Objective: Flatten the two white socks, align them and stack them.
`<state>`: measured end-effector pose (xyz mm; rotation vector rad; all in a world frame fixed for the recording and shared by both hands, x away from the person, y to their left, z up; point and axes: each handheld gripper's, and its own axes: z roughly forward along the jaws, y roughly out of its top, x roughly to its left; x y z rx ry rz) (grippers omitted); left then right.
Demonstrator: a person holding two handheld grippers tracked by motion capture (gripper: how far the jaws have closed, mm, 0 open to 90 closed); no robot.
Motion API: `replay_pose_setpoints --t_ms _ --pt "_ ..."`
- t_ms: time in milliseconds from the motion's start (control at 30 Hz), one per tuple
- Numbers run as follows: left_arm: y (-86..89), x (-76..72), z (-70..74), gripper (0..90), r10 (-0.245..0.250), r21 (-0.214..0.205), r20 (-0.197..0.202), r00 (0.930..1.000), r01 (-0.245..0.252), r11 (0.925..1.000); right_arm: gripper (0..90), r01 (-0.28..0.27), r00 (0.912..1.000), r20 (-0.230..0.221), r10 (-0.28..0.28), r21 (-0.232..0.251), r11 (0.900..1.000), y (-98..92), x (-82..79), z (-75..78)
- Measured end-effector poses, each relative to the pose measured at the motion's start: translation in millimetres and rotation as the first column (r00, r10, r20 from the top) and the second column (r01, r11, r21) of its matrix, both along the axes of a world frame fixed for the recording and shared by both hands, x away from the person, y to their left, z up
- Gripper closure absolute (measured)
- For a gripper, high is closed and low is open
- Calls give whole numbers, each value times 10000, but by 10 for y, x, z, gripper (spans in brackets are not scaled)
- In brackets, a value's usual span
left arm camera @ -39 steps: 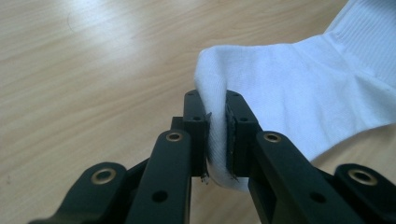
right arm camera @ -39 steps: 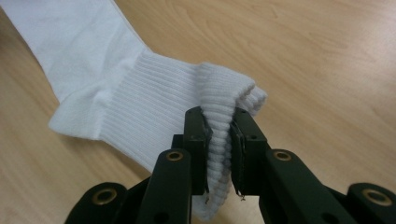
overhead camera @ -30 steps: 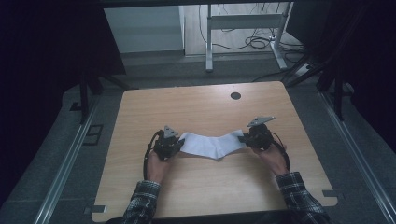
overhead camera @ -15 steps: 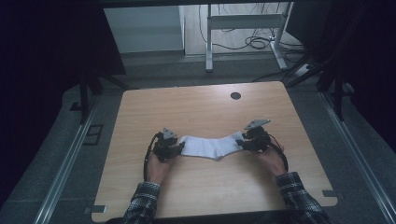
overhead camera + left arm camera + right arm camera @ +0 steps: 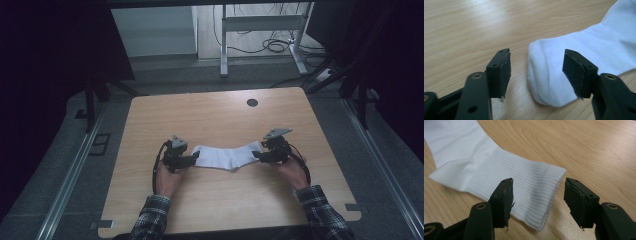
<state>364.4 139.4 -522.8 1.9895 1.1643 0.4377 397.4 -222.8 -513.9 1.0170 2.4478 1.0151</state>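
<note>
Sock (image 5: 226, 156) lies unmarked on the table (image 5: 210, 115), your left gripper (image 5: 536, 72) and right gripper (image 5: 537, 195) gaping at its ends.

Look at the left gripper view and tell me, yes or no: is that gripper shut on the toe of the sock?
No: the left gripper is open, and the sock lies flat on the table, unpinched.

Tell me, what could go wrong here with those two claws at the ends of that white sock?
Both grippers are open, so nothing holds the sock yet.

1. The left gripper has the toe off-centre, near one finger; closing may catch only an edge, which could slip out.
2. The right gripper straddles the ribbed cuff, which lies flat on the table; the fingers may pinch one layer or scrape wood.
</note>
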Motion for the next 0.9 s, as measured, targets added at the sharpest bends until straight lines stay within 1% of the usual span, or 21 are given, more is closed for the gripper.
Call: replay_pose_setpoints --t_ms 67,167,200,267,300,367,500,600,733,900 --pt "1 -3 5 358 -72 -126 1 10000 72 9999 376 48 10000 -35 -47 49 10000 -14 -10 13" --pt "-17 -11 5 306 -161 -118 -27 9999 160 9998 353 81 9999 -135 -79 127 9999 -26 -19 21" --pt "-23 -16 6 291 -207 -138 -52 9998 206 9997 348 45 9999 -120 -44 46 10000 -28 -24 23" --pt "-37 -24 8 253 -265 -161 -89 9996 263 9995 330 49 9999 -141 -48 80 10000 -18 -41 24" --pt "-45 -29 10 245 -308 -204 -104 9995 306 9993 326 17 9999 -142 -17 5 10000 -17 -47 29" --pt "-58 -39 20 207 -349 -136 -123 9993 348 9993 321 -2 9999 -159 3 64 10000 -5 -64 32" --pt "-78 -73 41 169 -537 -60 -148 9984 536 9985 308 -91 9998 -183 88 -152 9998 19 -96 32" --pt "-86 -113 61 147 -660 69 -99 9978 661 9978 300 -188 9996 -232 183 -231 9996 22 -116 36" --pt "-84 -159 92 141 -770 10 -41 9970 770 9970 288 -162 9996 -227 158 -168 9997 14 -145 58" --pt "-77 -228 118 137 -873 99 -22 9962 873 9961 261 -118 9998 -147 115 -157 9998 -2 -197 95"
